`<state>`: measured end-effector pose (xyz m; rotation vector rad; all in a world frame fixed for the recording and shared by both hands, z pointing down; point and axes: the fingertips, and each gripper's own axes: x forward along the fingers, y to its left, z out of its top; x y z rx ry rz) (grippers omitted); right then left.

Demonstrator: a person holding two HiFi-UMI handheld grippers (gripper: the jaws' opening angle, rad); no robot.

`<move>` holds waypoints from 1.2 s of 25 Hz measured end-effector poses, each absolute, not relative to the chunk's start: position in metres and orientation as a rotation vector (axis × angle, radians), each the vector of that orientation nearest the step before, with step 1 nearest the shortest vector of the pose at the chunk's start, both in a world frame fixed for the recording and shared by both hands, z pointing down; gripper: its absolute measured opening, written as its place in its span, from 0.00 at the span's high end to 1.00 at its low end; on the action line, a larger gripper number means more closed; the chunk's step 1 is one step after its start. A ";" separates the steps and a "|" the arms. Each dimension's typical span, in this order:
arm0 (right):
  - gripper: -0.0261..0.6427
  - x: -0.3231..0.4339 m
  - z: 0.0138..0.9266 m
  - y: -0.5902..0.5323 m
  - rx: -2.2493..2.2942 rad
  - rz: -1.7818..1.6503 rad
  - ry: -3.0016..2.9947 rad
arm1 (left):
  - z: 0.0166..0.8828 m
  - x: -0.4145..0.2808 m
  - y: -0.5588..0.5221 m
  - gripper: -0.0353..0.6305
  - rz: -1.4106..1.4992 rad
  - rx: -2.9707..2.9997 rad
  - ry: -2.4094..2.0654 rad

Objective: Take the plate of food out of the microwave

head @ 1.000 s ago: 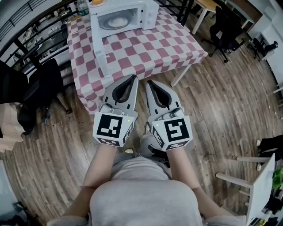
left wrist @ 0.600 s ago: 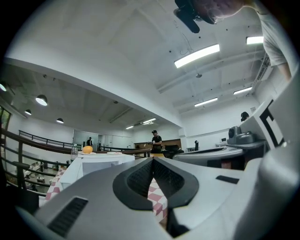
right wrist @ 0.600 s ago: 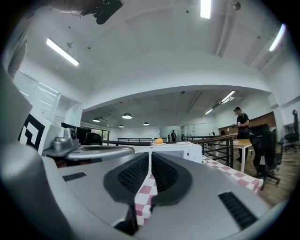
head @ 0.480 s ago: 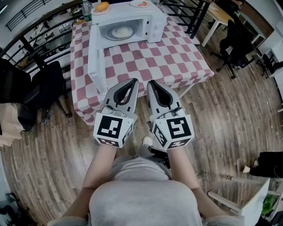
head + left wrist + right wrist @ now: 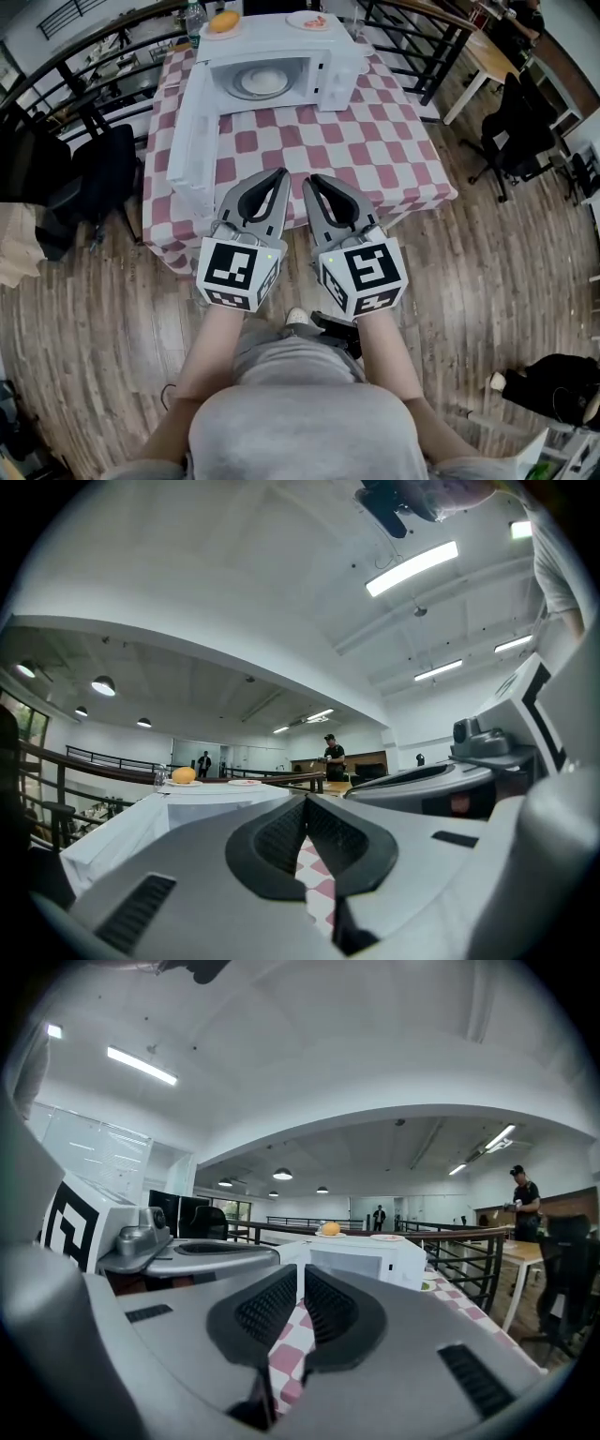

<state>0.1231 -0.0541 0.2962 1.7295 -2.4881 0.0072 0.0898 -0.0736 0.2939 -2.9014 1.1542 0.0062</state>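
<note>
The left gripper [image 5: 280, 173] and right gripper [image 5: 310, 181] are both pinched together, empty, at the edge of the checked table [image 5: 380, 141]. The plate of food [image 5: 262, 82] sits inside the open microwave [image 5: 339, 67]

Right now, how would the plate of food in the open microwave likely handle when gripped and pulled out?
The plate looks rigid and shallow, so probably slides out flat. Its pale food mound may shift if tilted.

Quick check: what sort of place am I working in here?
Probably an open-plan office or its break area: a black office chair and a wooden desk at right, a black railing by the table, and a microwave on a checked-cloth table.
</note>
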 end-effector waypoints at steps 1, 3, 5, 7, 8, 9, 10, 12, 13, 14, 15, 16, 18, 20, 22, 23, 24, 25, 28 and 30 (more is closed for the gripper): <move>0.92 0.126 0.297 -0.058 1.712 0.003 -2.489 | 0.294 0.093 -0.077 0.94 0.001 -2.896 1.165; 0.92 0.133 0.298 -0.066 1.698 -0.008 -2.485 | 0.295 0.098 -0.083 0.94 -0.005 -2.887 1.181; 0.92 0.139 0.302 -0.075 1.710 0.013 -2.485 | 0.295 0.102 -0.091 0.94 -0.010 -2.880 1.193; 0.92 0.142 0.306 -0.085 1.708 0.058 -2.504 | 0.296 0.104 -0.099 0.94 -0.019 -2.872 1.213; 0.92 0.143 0.308 -0.090 1.700 0.076 -2.517 | 0.297 0.105 -0.104 0.94 -0.024 -2.868 1.225; 0.92 0.143 0.310 -0.094 1.689 0.085 -2.529 | 0.297 0.105 -0.108 0.94 -0.027 -2.864 1.236; 0.92 0.143 0.311 -0.099 1.676 0.086 -2.542 | 0.298 0.105 -0.112 0.94 -0.029 -2.862 1.244; 0.92 0.142 0.314 -0.109 1.652 0.104 -2.573 | 0.300 0.106 -0.123 0.94 -0.030 -2.863 1.257; 0.92 0.142 0.316 -0.115 1.644 0.131 -2.591 | 0.302 0.107 -0.129 0.94 -0.035 -2.865 1.262; 0.92 0.143 0.318 -0.121 1.639 0.166 -2.608 | 0.304 0.108 -0.136 0.94 -0.040 -2.867 1.266; 0.92 0.143 0.319 -0.128 1.638 0.199 -2.621 | 0.305 0.108 -0.143 0.94 -0.043 -2.869 1.270; 0.92 0.144 0.320 -0.136 1.639 0.222 -2.627 | 0.306 0.109 -0.152 0.94 -0.044 -2.872 1.274; 0.92 0.147 0.322 -0.153 1.652 0.228 -2.618 | 0.308 0.112 -0.170 0.94 -0.040 -2.876 1.284; 0.92 0.149 0.323 -0.170 1.668 0.219 -2.599 | 0.309 0.114 -0.190 0.94 -0.035 -2.878 1.297; 0.92 0.151 0.327 -0.188 1.676 0.229 -2.585 | 0.310 0.116 -0.209 0.94 -0.033 -2.875 1.308; 0.92 0.152 0.329 -0.197 1.678 0.237 -2.581 | 0.311 0.117 -0.219 0.94 -0.033 -2.873 1.312; 0.92 0.153 0.331 -0.206 1.679 0.245 -2.578 | 0.312 0.117 -0.228 0.94 -0.032 -2.871 1.319; 0.92 0.153 0.333 -0.215 1.678 0.254 -2.577 | 0.314 0.117 -0.238 0.94 -0.031 -2.869 1.327; 0.79 0.151 0.341 -0.245 1.660 0.289 -2.576 | 0.319 0.113 -0.267 0.94 -0.027 -2.866 1.364; 0.73 0.152 0.345 -0.266 1.660 0.307 -2.567 | 0.324 0.110 -0.286 0.94 -0.031 -2.867 1.388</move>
